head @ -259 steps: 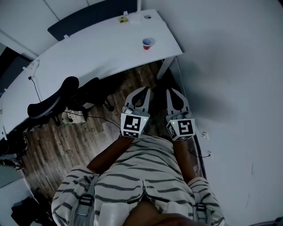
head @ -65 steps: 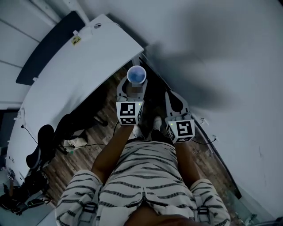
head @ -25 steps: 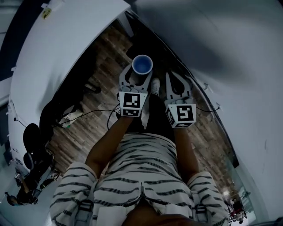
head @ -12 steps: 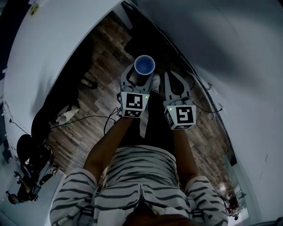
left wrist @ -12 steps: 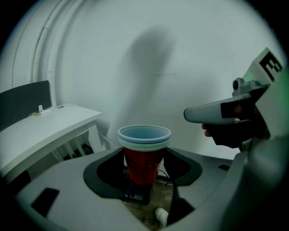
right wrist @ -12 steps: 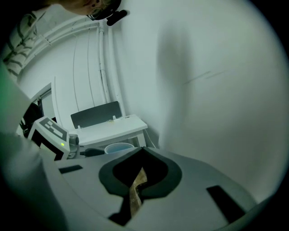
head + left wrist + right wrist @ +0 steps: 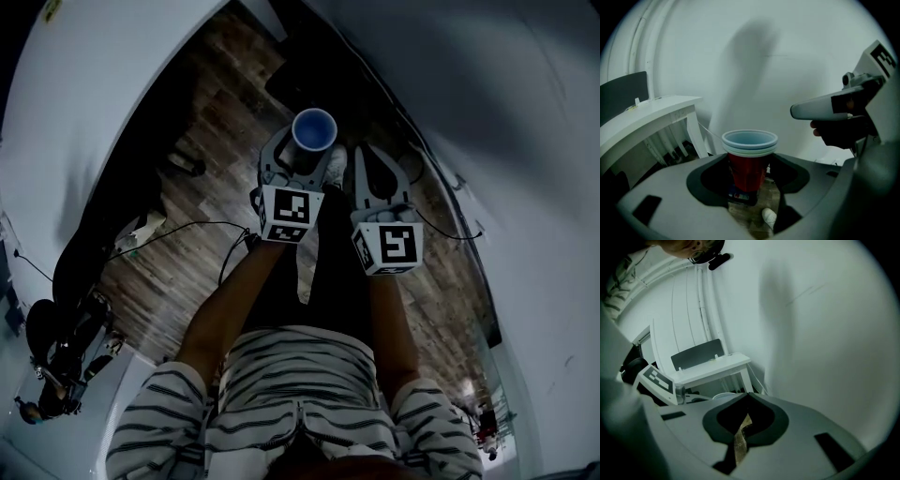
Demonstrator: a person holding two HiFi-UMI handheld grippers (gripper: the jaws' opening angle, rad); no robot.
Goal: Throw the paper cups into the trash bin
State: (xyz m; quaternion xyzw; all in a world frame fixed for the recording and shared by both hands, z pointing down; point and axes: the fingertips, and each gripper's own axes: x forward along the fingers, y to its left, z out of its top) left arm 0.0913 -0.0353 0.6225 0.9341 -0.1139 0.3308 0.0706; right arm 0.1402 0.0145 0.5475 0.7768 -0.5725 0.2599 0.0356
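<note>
Grips the stacked paper cups point(image 7: 749, 164) upright with the left gripper point(image 7: 300, 155), rims up, probably for steady carrying to a bin unseen; holds the right gripper point(image 7: 747, 399) pressed together, empty, alongside.

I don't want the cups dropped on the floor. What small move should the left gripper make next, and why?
Probably ease forward to look for the bin, grip closed, with no release yet. The left gripper is clamped on the upright stacked paper cups. Below them I make out wood floor and a shoe, but no clear trash bin.
</note>
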